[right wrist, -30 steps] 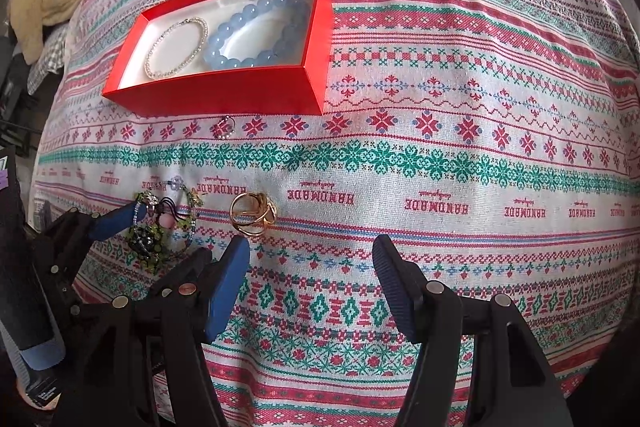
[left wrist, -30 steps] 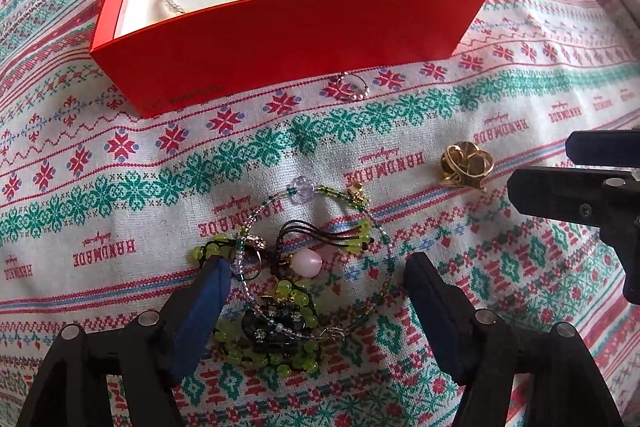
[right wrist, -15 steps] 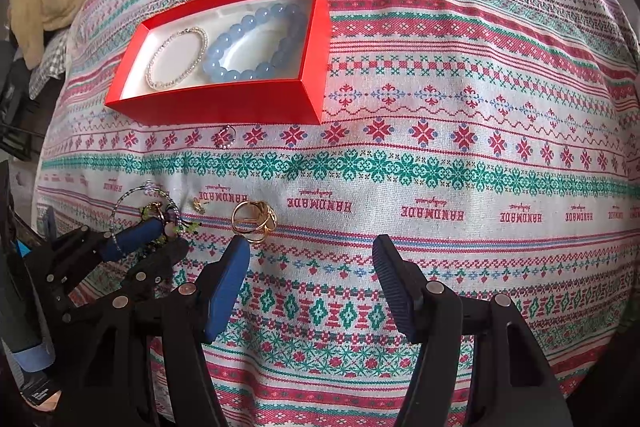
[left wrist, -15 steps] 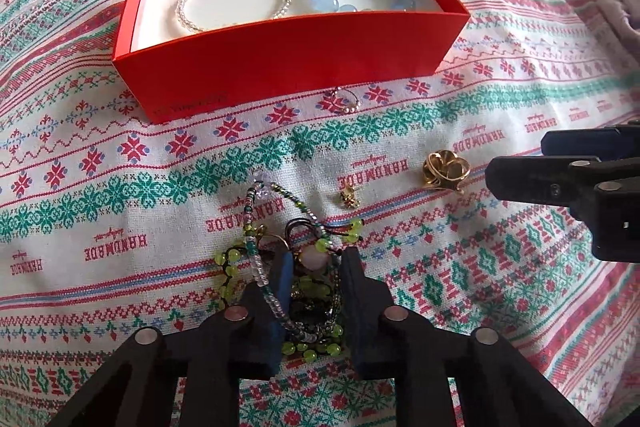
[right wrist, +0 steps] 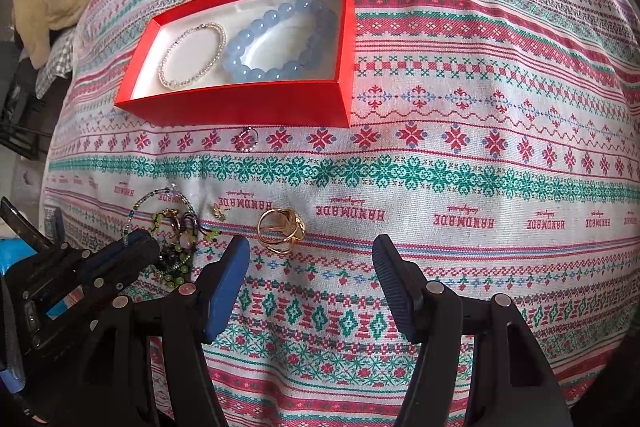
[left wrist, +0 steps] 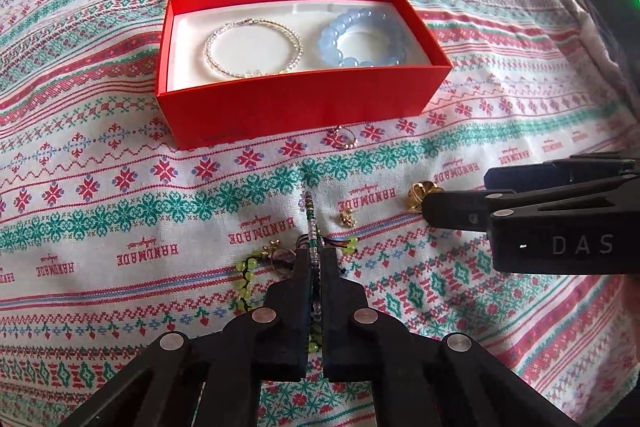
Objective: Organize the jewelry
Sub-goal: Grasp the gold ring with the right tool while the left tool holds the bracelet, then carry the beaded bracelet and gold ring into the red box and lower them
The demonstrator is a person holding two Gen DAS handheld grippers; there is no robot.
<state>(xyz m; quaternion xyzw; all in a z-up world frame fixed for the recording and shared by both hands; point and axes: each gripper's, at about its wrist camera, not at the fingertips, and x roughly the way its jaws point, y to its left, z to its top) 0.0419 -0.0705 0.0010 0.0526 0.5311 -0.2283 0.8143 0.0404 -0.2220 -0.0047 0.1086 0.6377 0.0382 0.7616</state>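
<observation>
Green beaded bracelet (left wrist: 311, 227) pinched between left gripper (left wrist: 316, 259) jaws

One red box (left wrist: 304, 103) holding two bracelets: one pearl (left wrist: 253, 49), one blue (left wrist: 362, 39). Outside it: one beaded tangle (right wrist: 176, 235), two rings (right wrist: 281, 229) (right wrist: 246, 139), one small charm (right wrist: 218, 211).

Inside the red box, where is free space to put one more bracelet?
Little is free: the pearl bracelet fills the left half of the red box, the blue bead bracelet the right. Bare lining shows only along the left wall and inside each ring.
</observation>
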